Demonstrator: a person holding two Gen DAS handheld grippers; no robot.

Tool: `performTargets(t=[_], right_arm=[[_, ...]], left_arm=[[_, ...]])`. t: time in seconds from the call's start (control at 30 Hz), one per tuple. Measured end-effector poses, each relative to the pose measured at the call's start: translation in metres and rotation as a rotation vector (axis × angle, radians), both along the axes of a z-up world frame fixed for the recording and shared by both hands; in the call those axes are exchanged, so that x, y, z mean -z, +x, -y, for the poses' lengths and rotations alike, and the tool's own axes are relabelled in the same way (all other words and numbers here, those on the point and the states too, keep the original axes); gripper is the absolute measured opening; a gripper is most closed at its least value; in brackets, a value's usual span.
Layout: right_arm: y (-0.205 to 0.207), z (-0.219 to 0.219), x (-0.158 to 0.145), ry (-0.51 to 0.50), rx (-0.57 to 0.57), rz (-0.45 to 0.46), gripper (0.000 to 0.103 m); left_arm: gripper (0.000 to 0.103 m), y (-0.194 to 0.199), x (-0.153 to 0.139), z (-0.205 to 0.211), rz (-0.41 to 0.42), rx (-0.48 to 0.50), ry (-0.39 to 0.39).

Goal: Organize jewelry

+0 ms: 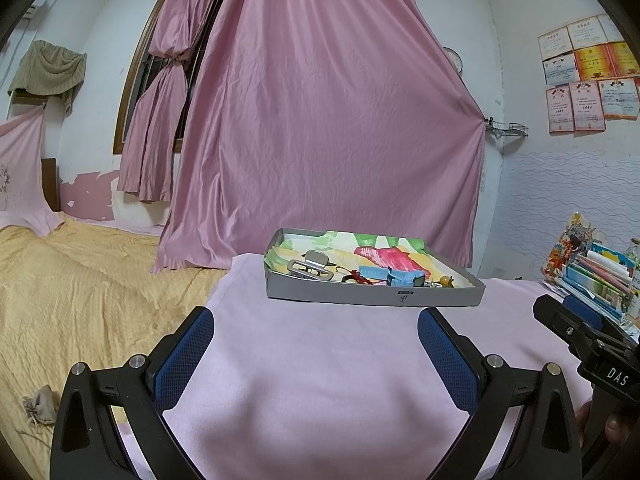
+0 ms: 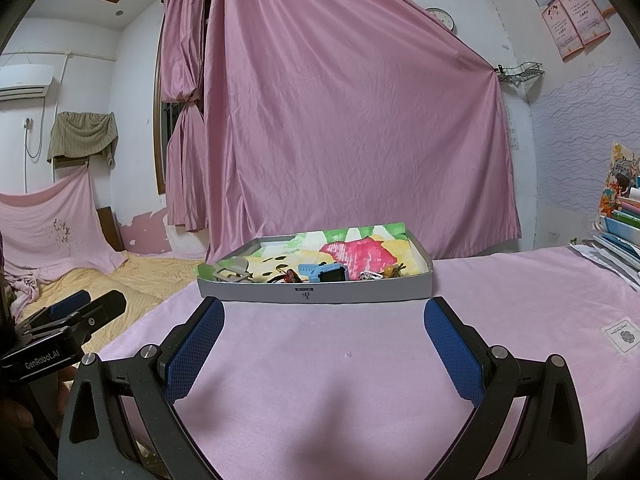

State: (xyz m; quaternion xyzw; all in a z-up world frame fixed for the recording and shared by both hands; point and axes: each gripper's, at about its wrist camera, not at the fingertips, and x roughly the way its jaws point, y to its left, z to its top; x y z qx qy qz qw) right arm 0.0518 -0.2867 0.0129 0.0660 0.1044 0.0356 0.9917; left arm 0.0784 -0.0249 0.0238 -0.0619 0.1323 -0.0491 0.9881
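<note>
A shallow grey box (image 1: 372, 295) (image 2: 316, 292) lined with colourful painted paper stands on the pink-covered table. In it lie a grey watch (image 1: 310, 268) (image 2: 232, 272), a red knotted bracelet (image 1: 356, 277) (image 2: 291, 276), a blue watch (image 1: 394, 276) (image 2: 326, 272), a small silver piece (image 2: 370, 275) and a yellow charm (image 1: 446, 281) (image 2: 392, 270). My left gripper (image 1: 316, 324) is open and empty, just short of the box. My right gripper (image 2: 324, 314) is open and empty, also just short of the box. Each gripper shows at the edge of the other's view.
The pink cloth (image 2: 340, 380) covers the table. A stack of books and papers (image 1: 596, 276) (image 2: 620, 232) stands at the right. A bed with a yellow cover (image 1: 80, 280) lies to the left. A pink curtain (image 1: 320, 120) hangs behind the box.
</note>
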Motion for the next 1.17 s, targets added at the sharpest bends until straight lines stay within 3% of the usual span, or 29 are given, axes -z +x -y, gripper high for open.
performTargets(t=[1.17], right_arm=[[0.012, -0.003, 0.017, 0.012, -0.005, -0.036, 0.098]], left_arm=[[0.102, 0.005, 0.014, 0.004, -0.027, -0.043, 0.053]])
